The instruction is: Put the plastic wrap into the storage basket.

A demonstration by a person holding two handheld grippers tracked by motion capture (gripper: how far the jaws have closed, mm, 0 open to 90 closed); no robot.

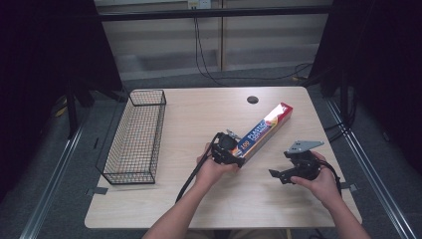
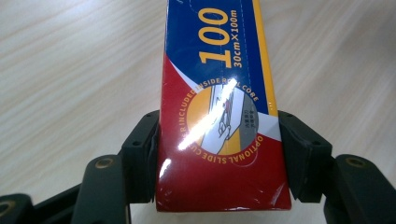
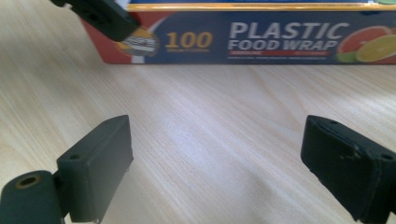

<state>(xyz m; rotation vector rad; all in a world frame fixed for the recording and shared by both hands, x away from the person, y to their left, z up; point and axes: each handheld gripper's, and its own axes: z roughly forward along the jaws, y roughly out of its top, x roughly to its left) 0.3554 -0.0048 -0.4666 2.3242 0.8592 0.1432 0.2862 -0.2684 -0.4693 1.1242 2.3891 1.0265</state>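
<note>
The left gripper (image 1: 234,153) has its jaws pressed against both long sides of the plastic food wrap box (image 2: 219,116), at its near red end. The box lies slantwise on the table (image 1: 199,114), its far end pointing right and away. The right gripper (image 1: 279,174) hovers wide open and empty, just right of the box. This looks like the grasping step; a likely next move is carrying the box left to the wire basket (image 1: 135,137), keeping its long, unsupported far end level.
</note>
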